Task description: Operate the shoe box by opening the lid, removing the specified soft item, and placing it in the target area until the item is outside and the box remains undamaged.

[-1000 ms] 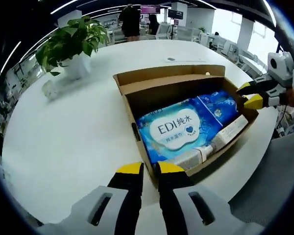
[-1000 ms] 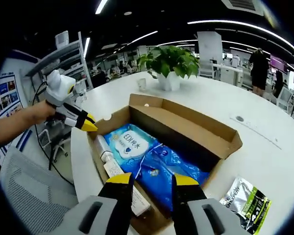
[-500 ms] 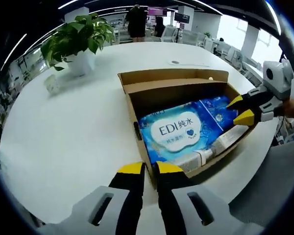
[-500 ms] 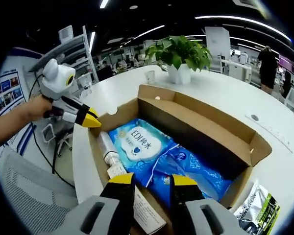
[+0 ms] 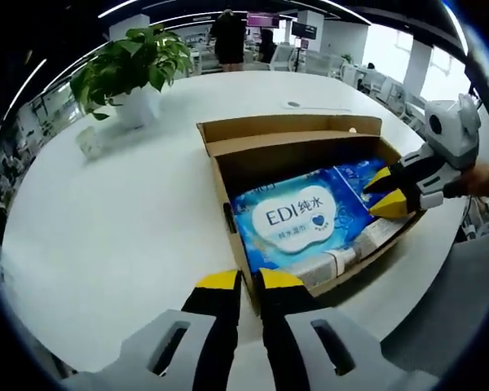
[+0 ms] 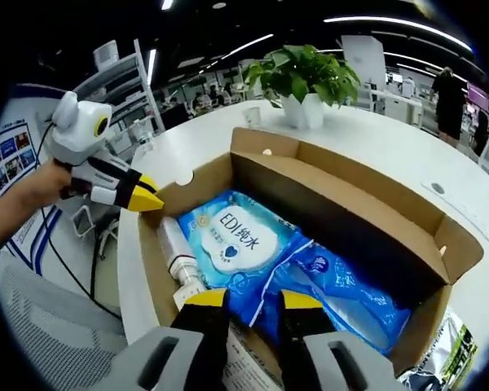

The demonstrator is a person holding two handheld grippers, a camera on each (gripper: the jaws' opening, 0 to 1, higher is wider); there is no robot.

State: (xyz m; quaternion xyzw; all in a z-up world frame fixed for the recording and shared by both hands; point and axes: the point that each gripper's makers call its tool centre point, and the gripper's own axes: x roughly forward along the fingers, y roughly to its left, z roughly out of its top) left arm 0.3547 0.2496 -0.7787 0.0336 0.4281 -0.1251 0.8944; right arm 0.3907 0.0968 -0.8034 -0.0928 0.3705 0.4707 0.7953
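Open cardboard shoe box (image 5: 289,138) on the white desk (image 5: 106,220), lid folded back. Inside, flat: a blue pack of wet wipes (image 5: 297,216), a blue plastic bag (image 6: 342,285) beside it, a white tube (image 6: 178,257) along one wall. Left gripper (image 5: 240,281) at the box's near wall, jaws nearly together, holding nothing. Right gripper (image 6: 244,300) above the wipes, jaws slightly apart, empty. Potted plant (image 5: 130,73) well apart.

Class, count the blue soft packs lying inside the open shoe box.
2: the EDI wet-wipes pack beside the tube, and a darker blue pack next to it. Others may lie hidden underneath.
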